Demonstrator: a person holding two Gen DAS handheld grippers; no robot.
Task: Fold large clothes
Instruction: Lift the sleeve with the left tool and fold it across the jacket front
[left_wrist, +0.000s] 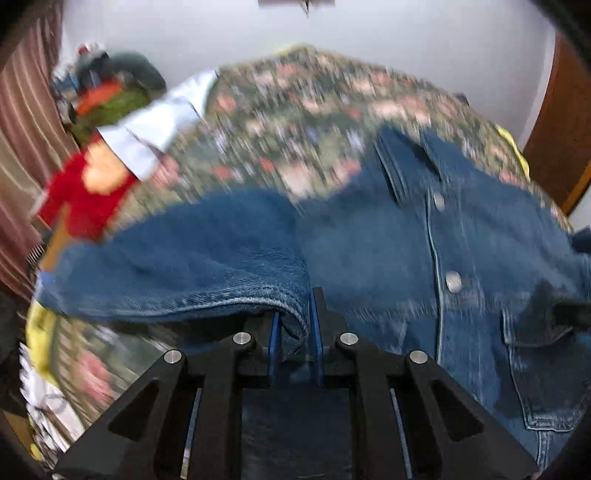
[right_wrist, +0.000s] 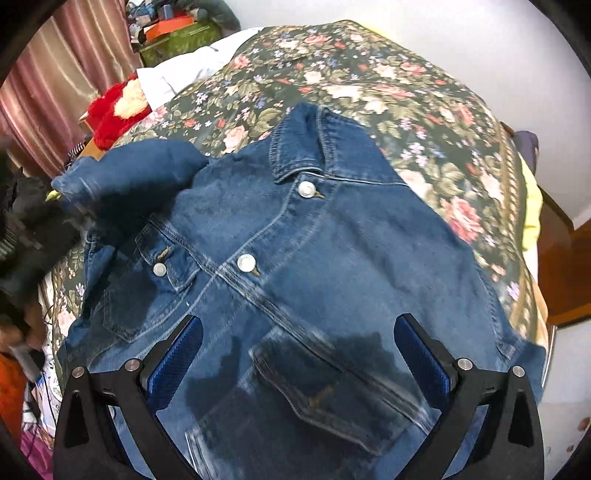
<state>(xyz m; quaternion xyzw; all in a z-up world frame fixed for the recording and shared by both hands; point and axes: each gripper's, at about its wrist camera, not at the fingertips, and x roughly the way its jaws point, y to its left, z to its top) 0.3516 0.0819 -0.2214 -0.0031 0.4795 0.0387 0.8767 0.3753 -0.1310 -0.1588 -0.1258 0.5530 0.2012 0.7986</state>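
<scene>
Spread over nearly the whole bed (right_wrist: 424, 110), on a floral cover: a denim jacket (right_wrist: 295, 258), front up, buttoned, collar (right_wrist: 314, 147) towards the far edge. Dark damp-looking patches around the chest pockets.

Lifted off the cover at the left of the right wrist view: one sleeve (right_wrist: 129, 173), its cuff end raised and blurred. Clamped on that sleeve's hem: left gripper (left_wrist: 295, 325), jaws nearly together with a fold of denim pinched between the blue pads, as seen in the left wrist view. Above the lower chest: right gripper (right_wrist: 295, 354), jaws wide apart, nothing between them, whether touching the cloth or just above it not clear.

Off the bed's far left corner: a red soft toy (right_wrist: 118, 103), white cloth (right_wrist: 177, 74), clutter beyond.

Step in hand, by the look of it: first fold, bringing the sleeve in across the front. Little of the task done; body still flat and open.

Next move calls for carrying the sleeve over the chest, laying it flat and straight along the jacket, then releasing. Right gripper useful for pinning the body so it does not drag.
</scene>
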